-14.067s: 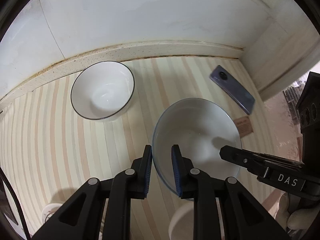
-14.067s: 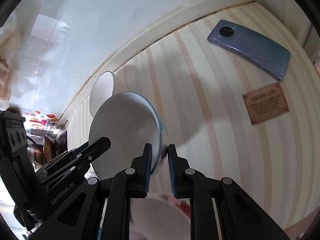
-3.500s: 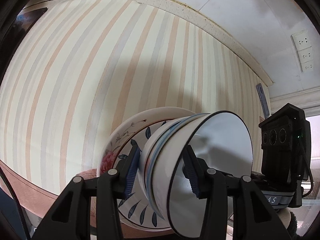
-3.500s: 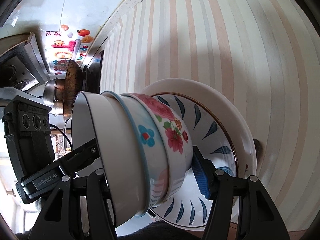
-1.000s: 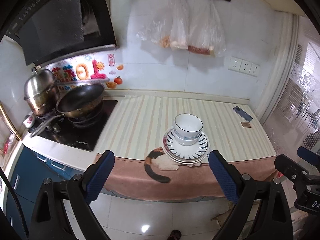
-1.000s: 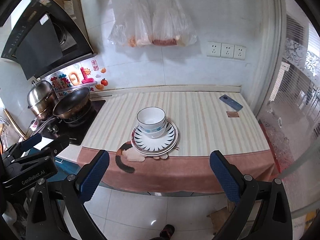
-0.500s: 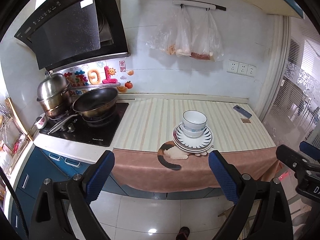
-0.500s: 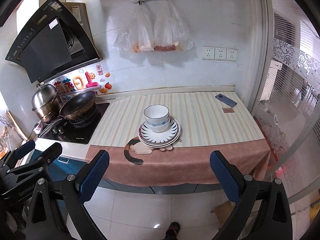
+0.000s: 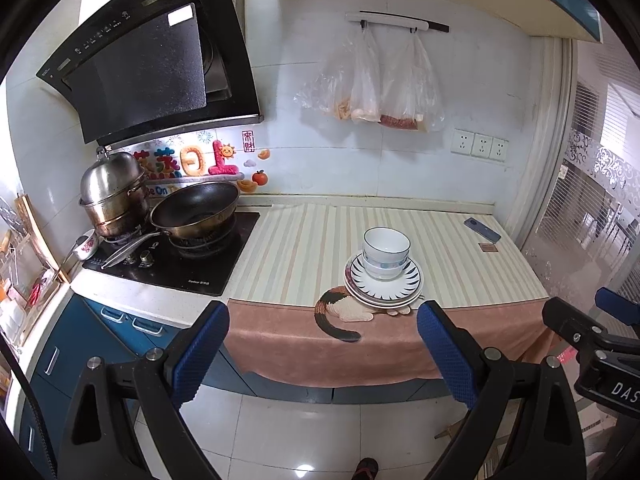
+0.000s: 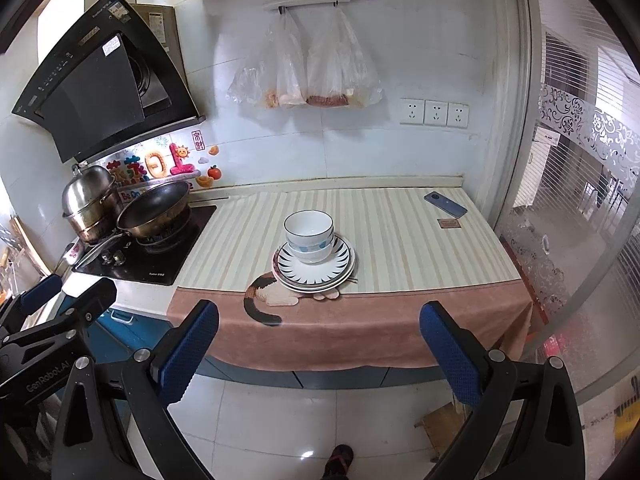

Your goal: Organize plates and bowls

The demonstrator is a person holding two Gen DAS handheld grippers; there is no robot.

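Near the counter's front edge, stacked bowls (image 10: 309,236) top plates (image 10: 314,270)

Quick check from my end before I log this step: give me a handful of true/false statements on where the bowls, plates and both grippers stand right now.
1. The bowls sit nested on the stacked plates. True.
2. The left gripper is shut on a bowl. False: it is open, holding nothing, back from the counter.
3. The right gripper is open and empty. True.
4. The phone lies on the stove. False: it lies at the counter's far right corner.
5. The wok sits on the stove. True.
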